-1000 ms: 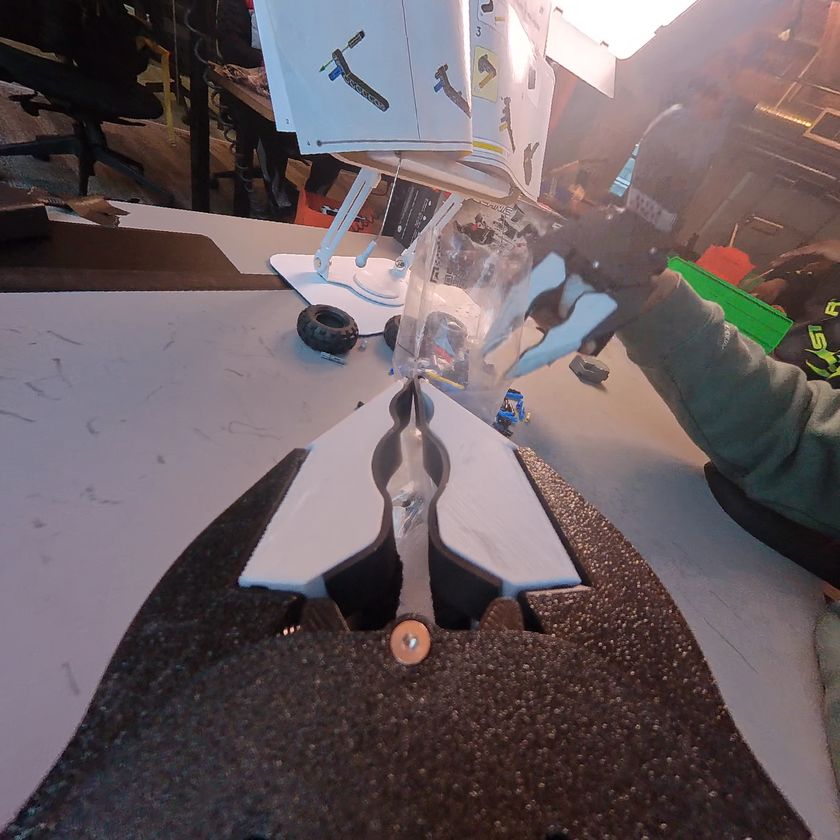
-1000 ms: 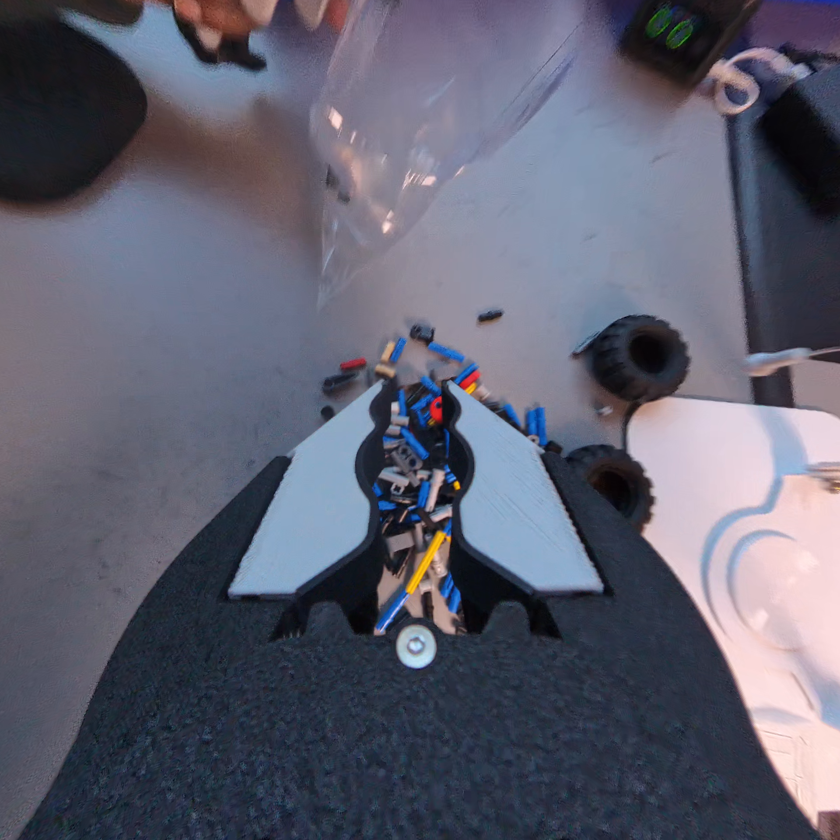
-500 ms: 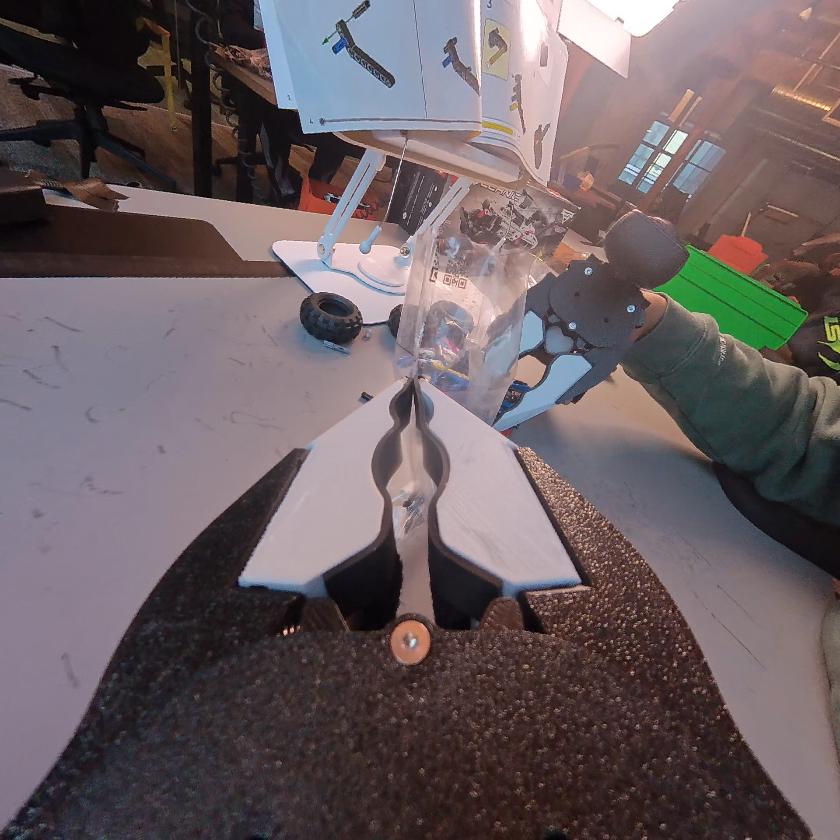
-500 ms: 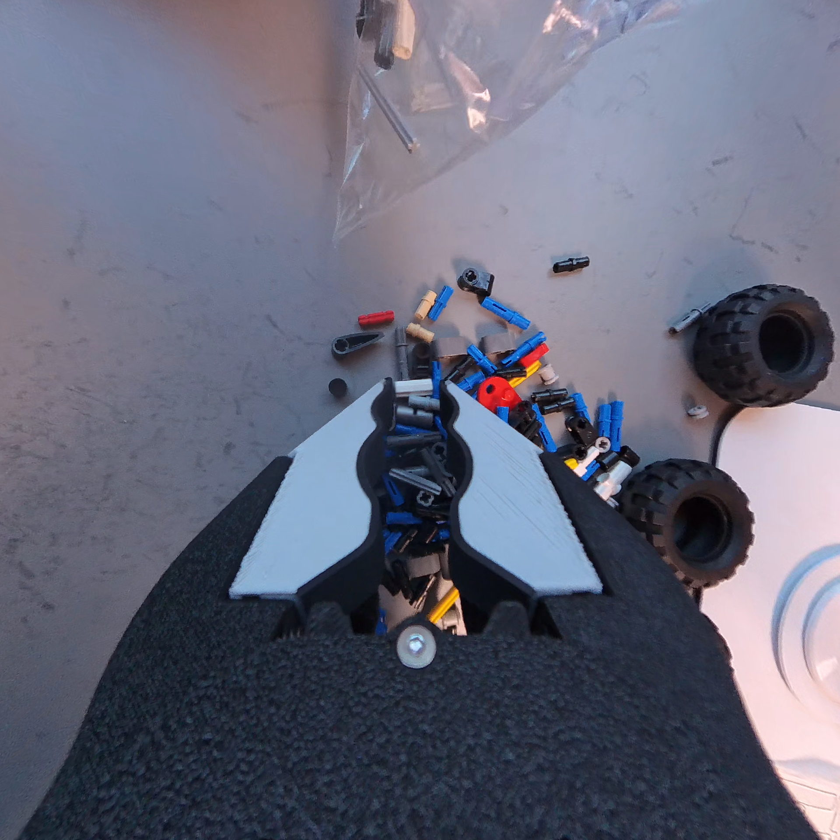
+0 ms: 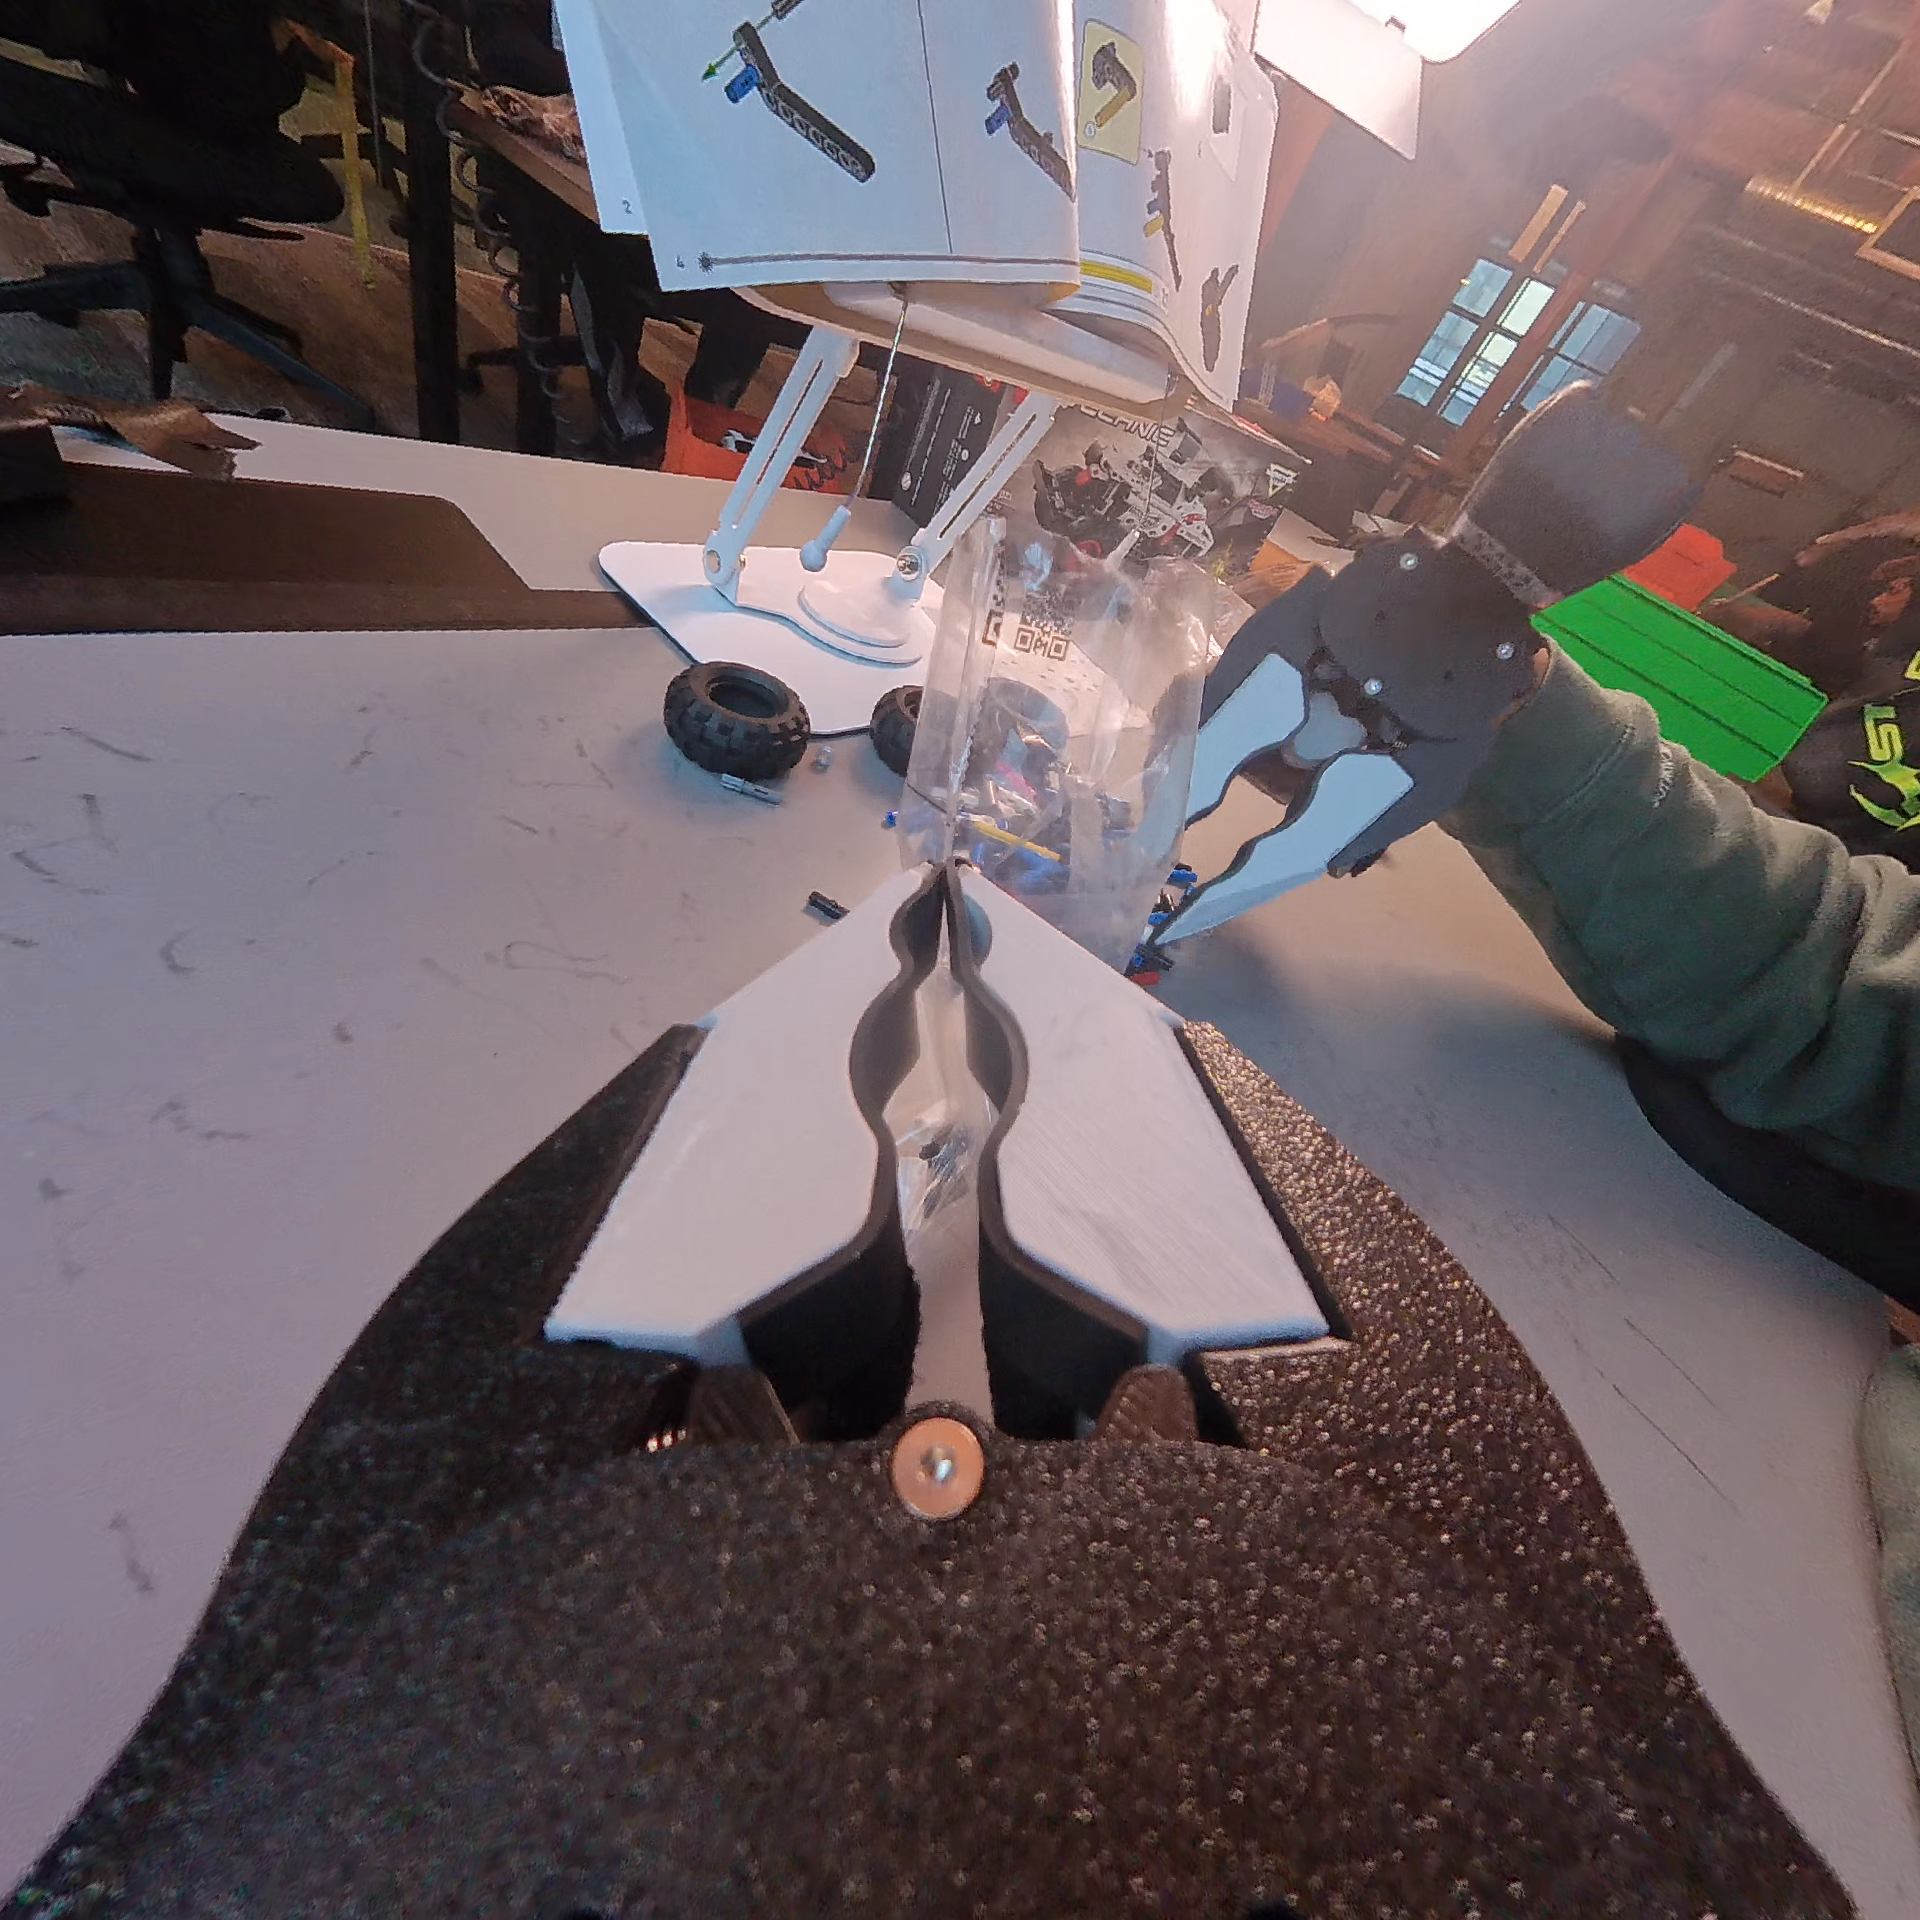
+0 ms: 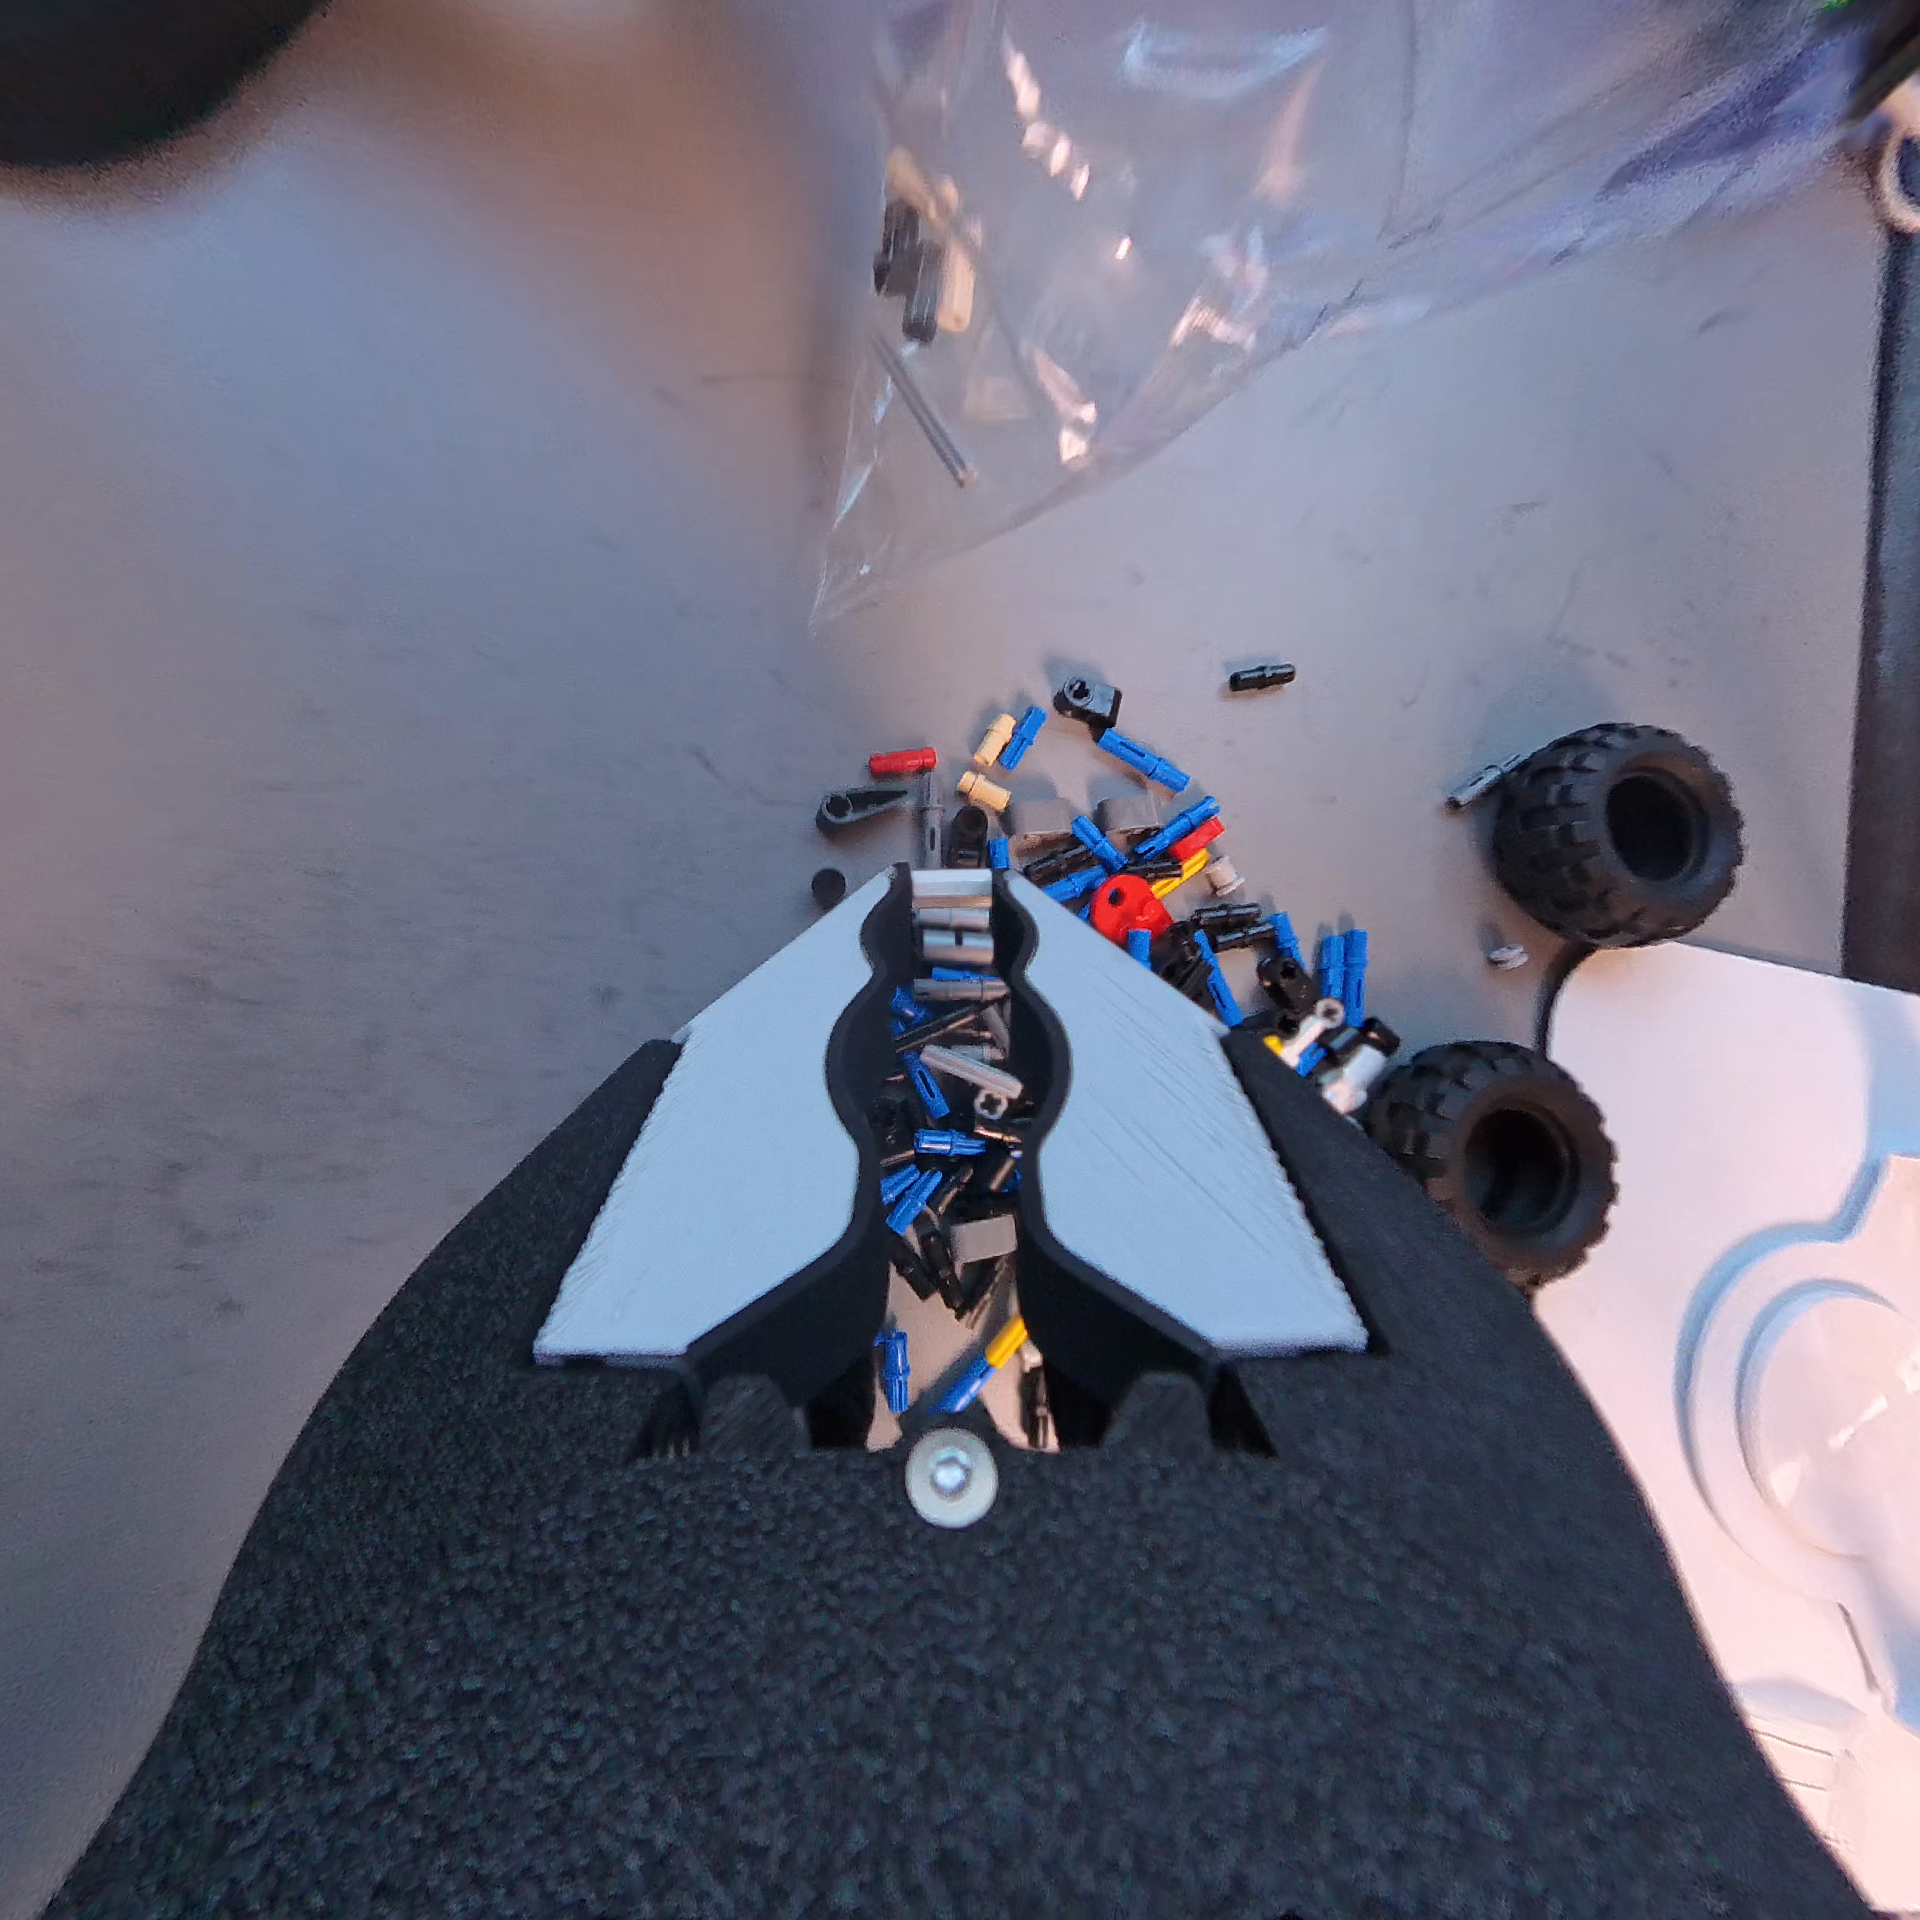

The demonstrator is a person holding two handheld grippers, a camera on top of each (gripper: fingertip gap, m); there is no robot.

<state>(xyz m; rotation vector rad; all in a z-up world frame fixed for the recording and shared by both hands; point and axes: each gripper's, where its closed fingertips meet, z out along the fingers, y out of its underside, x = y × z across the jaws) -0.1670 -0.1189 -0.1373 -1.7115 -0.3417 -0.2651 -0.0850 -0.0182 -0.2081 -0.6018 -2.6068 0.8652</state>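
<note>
My left gripper [image 5: 943, 883] is shut on the lower edge of a clear plastic bag [image 5: 1049, 727] and holds it upright above the grey table; a few small parts [image 5: 935, 1153] sit in the bag between the fingers. My right gripper [image 6: 951, 883] is open and empty, pointing down at a pile of small blue, black, red and grey building parts [image 6: 1122, 883] on the table. It also shows in the left wrist view [image 5: 1179, 878], just right of the bag. The bag [image 6: 1195, 260] hangs above the pile with several parts [image 6: 925, 260] inside.
Two black rubber tyres [image 6: 1621, 831] [image 6: 1496, 1158] lie right of the pile, beside the white base [image 6: 1766, 1195] of a stand holding an instruction booklet [image 5: 831, 135]. A printed box [image 5: 1143, 499] and a green block [image 5: 1683, 675] sit behind. A sleeved arm [image 5: 1714, 914] reaches in from the right. My hands' fingertips stand some 15 centimeters from each other.
My right gripper has come down from beside the bag to just over the pile of parts. My left gripper keeps the bag pinched and upright, almost still.
</note>
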